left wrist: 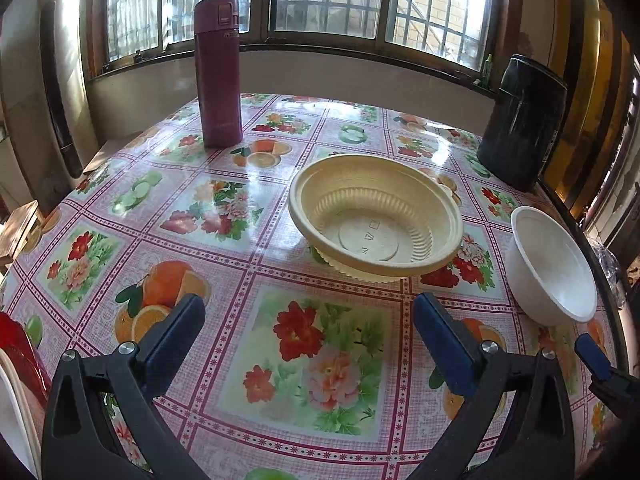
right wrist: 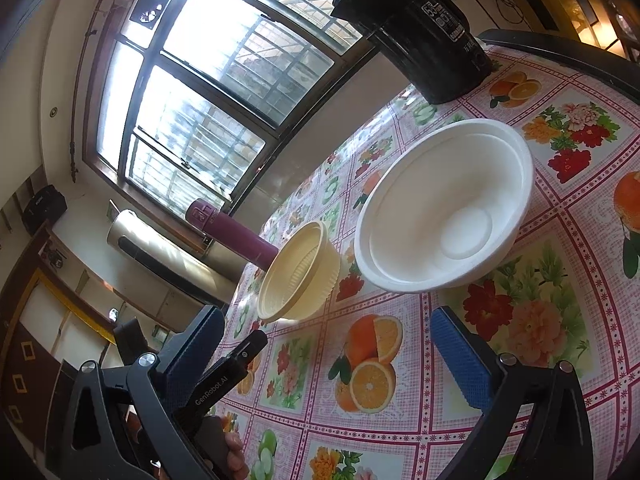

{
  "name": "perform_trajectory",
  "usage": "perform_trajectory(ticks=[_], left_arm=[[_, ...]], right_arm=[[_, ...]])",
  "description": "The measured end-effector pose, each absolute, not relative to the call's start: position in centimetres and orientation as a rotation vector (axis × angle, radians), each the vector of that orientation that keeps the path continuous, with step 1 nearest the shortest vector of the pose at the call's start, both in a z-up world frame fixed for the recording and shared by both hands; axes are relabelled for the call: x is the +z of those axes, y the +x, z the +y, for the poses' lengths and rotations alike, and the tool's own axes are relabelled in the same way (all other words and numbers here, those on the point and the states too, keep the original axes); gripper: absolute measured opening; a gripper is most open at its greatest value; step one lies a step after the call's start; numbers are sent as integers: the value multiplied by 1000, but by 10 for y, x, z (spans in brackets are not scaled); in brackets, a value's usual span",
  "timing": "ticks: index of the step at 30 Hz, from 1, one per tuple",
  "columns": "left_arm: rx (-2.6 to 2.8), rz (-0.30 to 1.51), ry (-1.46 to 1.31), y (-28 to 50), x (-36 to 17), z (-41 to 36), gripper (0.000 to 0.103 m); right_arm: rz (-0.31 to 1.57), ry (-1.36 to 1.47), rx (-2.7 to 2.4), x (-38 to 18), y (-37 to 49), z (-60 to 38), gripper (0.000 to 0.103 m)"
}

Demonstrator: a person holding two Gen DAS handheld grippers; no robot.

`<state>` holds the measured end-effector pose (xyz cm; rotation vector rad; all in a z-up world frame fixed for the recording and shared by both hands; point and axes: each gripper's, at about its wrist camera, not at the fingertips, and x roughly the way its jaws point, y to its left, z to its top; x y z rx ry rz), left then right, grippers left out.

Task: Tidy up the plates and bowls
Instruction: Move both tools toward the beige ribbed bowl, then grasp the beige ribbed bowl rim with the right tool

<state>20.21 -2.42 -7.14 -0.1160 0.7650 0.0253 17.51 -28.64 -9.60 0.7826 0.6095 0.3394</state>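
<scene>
In the left wrist view, the left gripper (left wrist: 308, 320) hangs over the table (left wrist: 256, 424) with its jaws spread wide and nothing between them; the blue pads (left wrist: 172, 344) frame a square of red and pink flowers on the cloth. At 9 o'clock, by the lower left edge, a red plate (left wrist: 18, 350) lies on a stack of pale ones whose rims just show. Past the fingertips at 12 o'clock sits the yellow bowl (left wrist: 374, 222), upright and ribbed inside, resting in a second one of the same kind. At 3 o'clock from it, well apart, the white bowl (left wrist: 554, 266) stands near the table's rim, and a blue fingertip of the other tool shows just below it. Farther back, a purple flask (left wrist: 218, 72) stands upright at 11 o'clock and a black kettle (left wrist: 520, 124) at 2 o'clock, both before the window (left wrist: 324, 0).

In the right wrist view, which is rolled sideways, the right gripper (right wrist: 326, 344) is likewise wide apart and empty, above a printed orange. The white bowl (right wrist: 444, 206) lies just beyond at 1 o'clock, the yellow bowl (right wrist: 298, 270) at 11 o'clock, the kettle (right wrist: 416, 28) farthest at 12.
</scene>
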Motion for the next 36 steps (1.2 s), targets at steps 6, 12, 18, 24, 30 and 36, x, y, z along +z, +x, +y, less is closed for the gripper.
perform_trajectory(ticks=[6, 12, 18, 24, 30, 36], left_arm=[[-2, 795, -153, 203, -75, -21, 103], [-2, 814, -178, 206, -78, -15, 103], [7, 846, -202, 210, -82, -9, 103], [15, 884, -248, 214, -87, -1, 103], [17, 923, -313, 217, -91, 9, 103], [21, 951, -376, 218, -94, 20, 103]], right_arm=[[598, 846, 299, -103, 172, -303, 103], [621, 848, 294, -106, 174, -301, 103], [646, 821, 298, -107, 176, -293, 103], [670, 776, 311, -106, 179, -278, 103], [695, 755, 307, -94, 204, -248, 103], [784, 680, 223, -92, 258, -205, 103]])
